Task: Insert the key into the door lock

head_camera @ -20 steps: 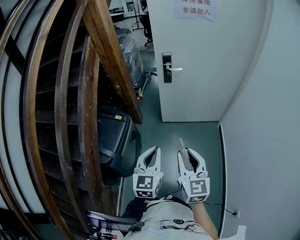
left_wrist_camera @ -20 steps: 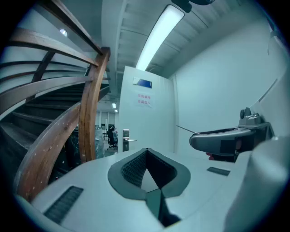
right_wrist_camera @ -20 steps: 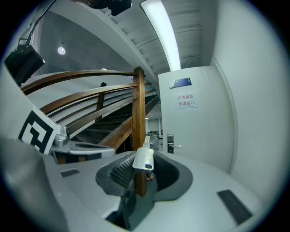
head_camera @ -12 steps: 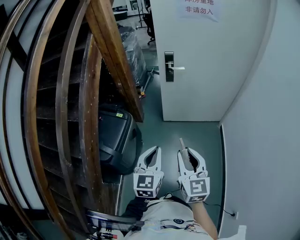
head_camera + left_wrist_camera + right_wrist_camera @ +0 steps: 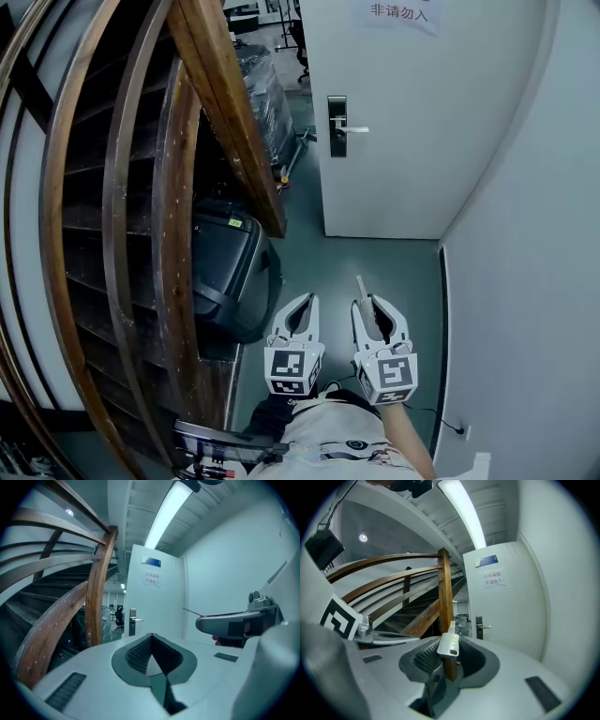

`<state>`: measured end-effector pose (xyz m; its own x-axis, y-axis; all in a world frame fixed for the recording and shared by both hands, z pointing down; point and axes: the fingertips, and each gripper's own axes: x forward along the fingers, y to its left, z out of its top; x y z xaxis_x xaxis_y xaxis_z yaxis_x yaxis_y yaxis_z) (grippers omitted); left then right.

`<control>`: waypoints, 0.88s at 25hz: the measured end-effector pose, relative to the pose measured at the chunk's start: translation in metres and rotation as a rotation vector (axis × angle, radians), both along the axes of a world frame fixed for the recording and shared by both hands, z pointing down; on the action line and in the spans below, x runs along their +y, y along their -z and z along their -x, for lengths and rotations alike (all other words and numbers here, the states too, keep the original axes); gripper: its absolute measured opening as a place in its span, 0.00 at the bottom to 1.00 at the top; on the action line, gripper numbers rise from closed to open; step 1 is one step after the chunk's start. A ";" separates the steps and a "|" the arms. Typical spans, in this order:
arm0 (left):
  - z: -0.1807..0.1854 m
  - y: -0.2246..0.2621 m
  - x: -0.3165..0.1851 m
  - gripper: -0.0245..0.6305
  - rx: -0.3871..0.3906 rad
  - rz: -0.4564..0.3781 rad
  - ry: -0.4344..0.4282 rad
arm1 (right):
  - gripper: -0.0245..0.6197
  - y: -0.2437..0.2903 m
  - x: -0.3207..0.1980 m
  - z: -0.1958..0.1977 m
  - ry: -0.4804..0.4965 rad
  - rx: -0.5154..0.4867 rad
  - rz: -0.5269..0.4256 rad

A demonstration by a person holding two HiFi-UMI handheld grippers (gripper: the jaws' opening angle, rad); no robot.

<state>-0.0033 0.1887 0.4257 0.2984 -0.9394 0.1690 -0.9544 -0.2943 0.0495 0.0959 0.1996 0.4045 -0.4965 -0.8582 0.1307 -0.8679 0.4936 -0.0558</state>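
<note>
Jaws of the right gripper (image 5: 449,657) are clamped on the small key with a pale rectangular plastic head and a brass-coloured blade (image 5: 449,644). It stands upright between the ribbed pads, blade aimed ahead. Those of the left gripper (image 5: 151,641) are pressed together with nothing between them. Set against the head views from under a second earlier, both grippers keep the same place low in the picture, side by side and roughly level, and the grip on the key is unchanged. Only the surroundings have slid: the silver door lock plate with its lever handle (image 5: 337,127) sits slightly higher, the paper notice (image 5: 398,13) on the white door (image 5: 412,141) is cropped further by the top edge, and the black hard-shell case (image 5: 225,267) beside the curved wooden stair railing (image 5: 225,112) has crept upward. Probably the head camera has shifted, not the hands. The approach is thus barely advanced: key and lock remain well apart, with grey-green floor (image 5: 375,262) between them, and insertion has not begun.
</note>
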 end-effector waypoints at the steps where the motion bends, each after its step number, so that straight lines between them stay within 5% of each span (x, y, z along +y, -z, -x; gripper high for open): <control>1: 0.001 -0.003 -0.002 0.04 0.001 0.006 0.003 | 0.22 -0.002 -0.002 0.001 0.001 0.001 0.003; 11: 0.005 -0.020 -0.068 0.04 0.017 0.026 -0.011 | 0.22 -0.016 -0.066 0.003 -0.019 0.010 0.015; 22: 0.038 -0.025 -0.227 0.04 0.017 0.040 -0.072 | 0.22 -0.035 -0.228 0.030 -0.102 0.044 0.064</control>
